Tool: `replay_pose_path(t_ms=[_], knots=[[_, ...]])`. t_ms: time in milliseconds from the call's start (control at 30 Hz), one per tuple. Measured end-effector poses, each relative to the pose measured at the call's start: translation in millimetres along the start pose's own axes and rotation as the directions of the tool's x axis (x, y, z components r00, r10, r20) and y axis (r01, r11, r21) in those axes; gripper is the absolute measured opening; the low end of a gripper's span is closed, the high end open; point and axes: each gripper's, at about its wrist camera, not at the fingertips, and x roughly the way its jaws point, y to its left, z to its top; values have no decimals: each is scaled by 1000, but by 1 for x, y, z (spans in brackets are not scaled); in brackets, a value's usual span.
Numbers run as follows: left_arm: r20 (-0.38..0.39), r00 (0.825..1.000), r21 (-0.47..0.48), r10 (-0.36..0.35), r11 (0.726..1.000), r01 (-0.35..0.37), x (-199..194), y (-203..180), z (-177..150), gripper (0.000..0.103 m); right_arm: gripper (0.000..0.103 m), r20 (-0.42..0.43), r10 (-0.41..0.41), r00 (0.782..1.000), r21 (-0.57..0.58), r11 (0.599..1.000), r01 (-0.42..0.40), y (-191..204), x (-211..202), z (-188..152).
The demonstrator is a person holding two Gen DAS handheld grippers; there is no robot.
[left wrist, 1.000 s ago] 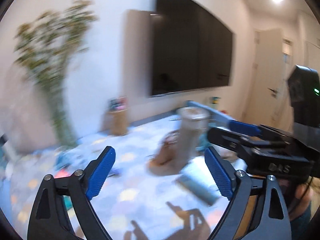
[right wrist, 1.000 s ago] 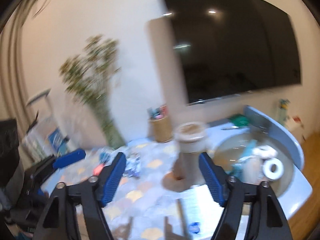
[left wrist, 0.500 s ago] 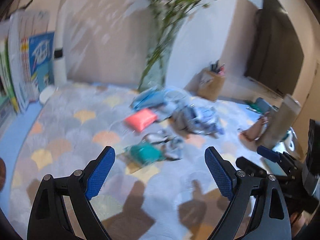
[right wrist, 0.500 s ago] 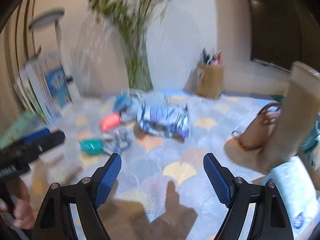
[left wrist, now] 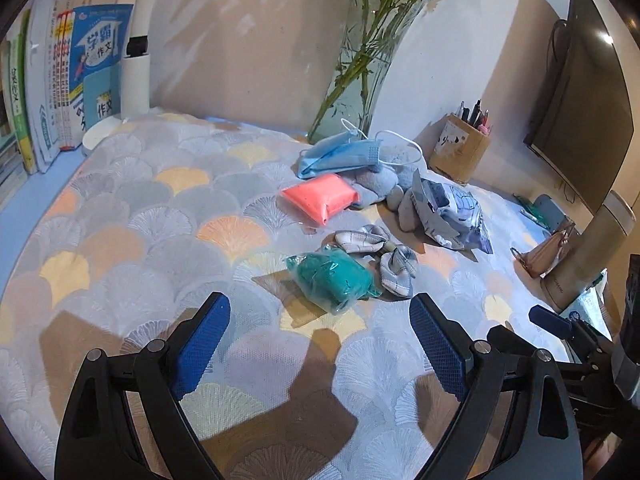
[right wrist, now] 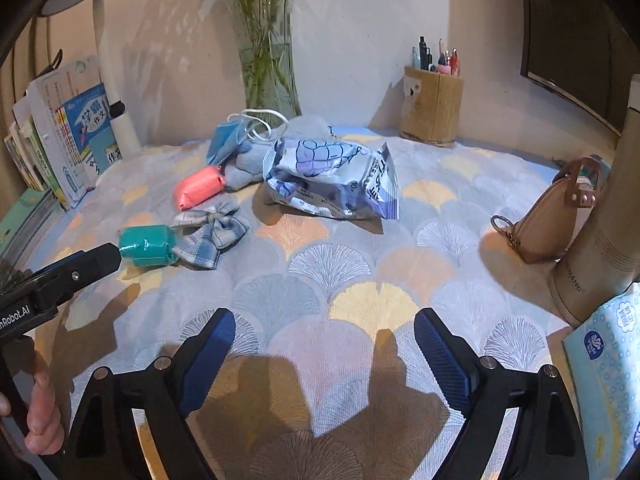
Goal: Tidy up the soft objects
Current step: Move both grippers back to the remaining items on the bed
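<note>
Evidently nothing sorted yet: soft things lie heaped before the vase (left wrist: 372, 48), teal packet (left wrist: 330, 278) nearest. Left gripper (left wrist: 320, 344) gapes empty, poised for it. Right gripper (right wrist: 324, 356), empty, jaws opening, readying too.

Soft items clustered mid-cloth: teal wrapped roll (left wrist: 330, 280) nearest, checked fabric bow (left wrist: 384, 254) touching its right; pink packet (left wrist: 319, 197) beyond; blue face mask (left wrist: 340, 156) farthest; crumpled printed bag (left wrist: 448, 212) right.

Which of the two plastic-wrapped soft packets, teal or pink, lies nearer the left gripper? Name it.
The teal packet: it lies just ahead of the left gripper, beside the checked bow. The pink packet lies farther back, by the blue mask.
</note>
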Motion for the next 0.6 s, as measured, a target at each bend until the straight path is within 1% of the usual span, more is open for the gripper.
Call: replay_pose_path(t_ms=[200, 600], knots=[[-10, 1000, -15, -20, 1000, 20, 1, 4, 1, 91, 91, -22, -16, 1000, 3, 1000, 16, -1, 4, 0], [-20, 999, -8, -33, 999, 33, 2, 4, -1, 91, 91, -25, -21, 999, 9, 1000, 21, -3, 3, 0]])
